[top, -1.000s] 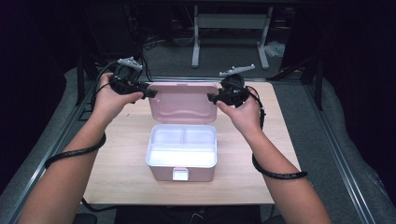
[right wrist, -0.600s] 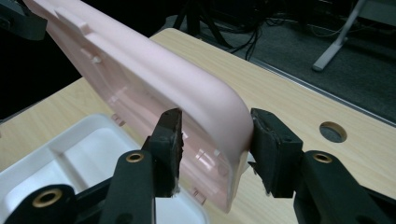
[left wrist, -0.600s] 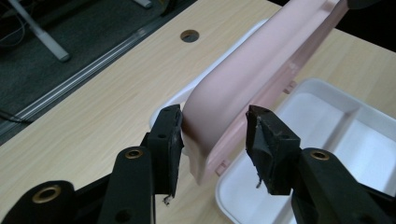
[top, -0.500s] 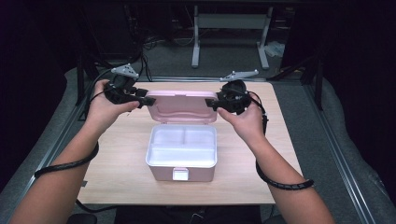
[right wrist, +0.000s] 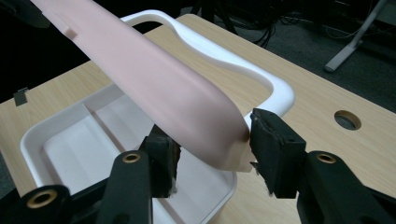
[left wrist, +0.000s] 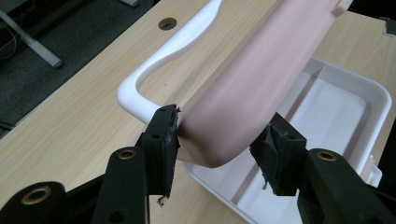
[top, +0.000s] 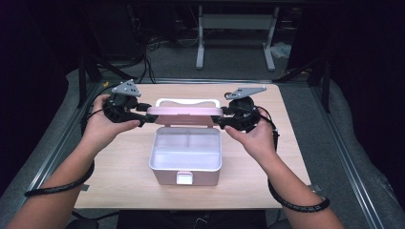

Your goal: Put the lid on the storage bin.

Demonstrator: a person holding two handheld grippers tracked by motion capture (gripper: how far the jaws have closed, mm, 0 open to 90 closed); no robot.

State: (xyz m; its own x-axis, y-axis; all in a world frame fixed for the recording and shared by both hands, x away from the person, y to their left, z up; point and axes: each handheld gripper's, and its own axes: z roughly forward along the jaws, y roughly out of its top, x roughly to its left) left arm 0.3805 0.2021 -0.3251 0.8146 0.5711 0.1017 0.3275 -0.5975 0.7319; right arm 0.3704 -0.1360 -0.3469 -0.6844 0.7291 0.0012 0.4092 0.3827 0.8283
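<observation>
A pink lid [top: 184, 116] with a white handle [top: 188, 101] hangs tilted, on edge, over the back rim of an open pink box [top: 185, 177] with a white divided inside. My left gripper [top: 145, 117] grips the lid's left end and my right gripper [top: 217, 119] its right end. In the left gripper view the lid [left wrist: 261, 74] runs between the pads of my left gripper [left wrist: 219, 140], and the pads touch it. In the right gripper view my right gripper [right wrist: 210, 140] pinches the other end of the lid [right wrist: 154, 79]. Both pairs of jaws have just been opening slightly, with the lid still between them.
The box stands mid-table on a light wooden top [top: 119, 181], its white latch [top: 185, 178] facing the person. A round cable hole [right wrist: 348, 120] lies in the tabletop behind the lid. Dark floor, cables and a white stand [top: 234, 28] lie beyond the far edge.
Both hands have brought the lid toward the person, from behind the box to over its back rim. The lid now stands steeper, on edge.
</observation>
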